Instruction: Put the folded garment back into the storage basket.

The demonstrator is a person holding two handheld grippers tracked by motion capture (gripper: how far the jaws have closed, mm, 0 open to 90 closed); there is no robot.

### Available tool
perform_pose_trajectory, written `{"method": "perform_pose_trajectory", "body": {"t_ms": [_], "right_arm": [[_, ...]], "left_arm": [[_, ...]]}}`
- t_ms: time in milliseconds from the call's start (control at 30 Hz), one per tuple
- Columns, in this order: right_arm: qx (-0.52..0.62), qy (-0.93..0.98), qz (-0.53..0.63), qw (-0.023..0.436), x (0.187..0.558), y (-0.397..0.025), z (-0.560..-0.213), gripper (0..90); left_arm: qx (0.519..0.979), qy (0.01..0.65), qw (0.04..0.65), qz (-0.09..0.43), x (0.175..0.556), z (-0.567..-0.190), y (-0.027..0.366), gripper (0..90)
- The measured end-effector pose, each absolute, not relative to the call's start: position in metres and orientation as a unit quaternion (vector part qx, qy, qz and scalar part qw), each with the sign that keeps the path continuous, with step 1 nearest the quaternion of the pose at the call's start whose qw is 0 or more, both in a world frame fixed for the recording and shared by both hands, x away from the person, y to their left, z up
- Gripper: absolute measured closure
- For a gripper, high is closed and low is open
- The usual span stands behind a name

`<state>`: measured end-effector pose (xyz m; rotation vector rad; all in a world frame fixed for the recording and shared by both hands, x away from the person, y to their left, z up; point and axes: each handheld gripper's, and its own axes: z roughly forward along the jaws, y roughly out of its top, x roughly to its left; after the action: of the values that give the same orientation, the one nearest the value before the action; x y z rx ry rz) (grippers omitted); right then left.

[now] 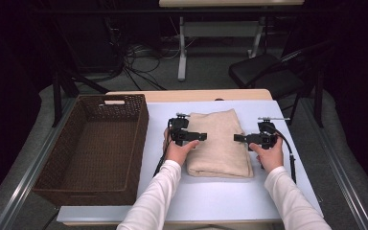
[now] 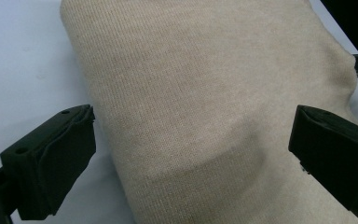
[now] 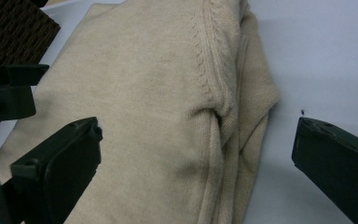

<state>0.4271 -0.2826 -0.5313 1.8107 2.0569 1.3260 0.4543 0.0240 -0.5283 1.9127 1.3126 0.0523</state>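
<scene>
A folded beige knit sweater (image 1: 219, 143) lies in the middle of the white table (image 1: 220, 196). My left gripper (image 1: 202, 136) sits at its left edge, pointing right, jaws open, held by a hand in a white sleeve. My right gripper (image 1: 236, 138) sits at the sweater's right edge, pointing left, jaws open too. In the left gripper view the sweater (image 2: 205, 107) spans the gap between the open jaws of the gripper (image 2: 191, 154). In the right gripper view the folded edge of the sweater (image 3: 168, 112) lies between the wide-apart jaws of the gripper (image 3: 196, 158), and the other gripper (image 3: 9, 91) shows at far left.
A brown wicker basket (image 1: 48, 184) stands on the left of the table, its corner (image 3: 14, 28) seen past the sweater. Beyond the table are a black chair (image 1: 263, 72), another table's legs and cables on the floor.
</scene>
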Motion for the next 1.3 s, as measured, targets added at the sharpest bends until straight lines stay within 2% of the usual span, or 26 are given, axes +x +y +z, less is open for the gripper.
{"method": "perform_pose_trajectory", "body": {"t_ms": [433, 1300], "right_arm": [[0.604, 0.667, 0.435, 0.034, 0.442, -0.286, -0.549, 1.5], [0.590, 0.676, 0.440, 0.028, 0.443, -0.270, -0.557, 1.9]], "left_arm": [[0.751, 0.515, 0.412, 0.023, 0.460, -0.534, 0.025, 0.7], [0.756, 0.517, 0.401, 0.013, 0.461, -0.547, 0.019, 0.7]]}}
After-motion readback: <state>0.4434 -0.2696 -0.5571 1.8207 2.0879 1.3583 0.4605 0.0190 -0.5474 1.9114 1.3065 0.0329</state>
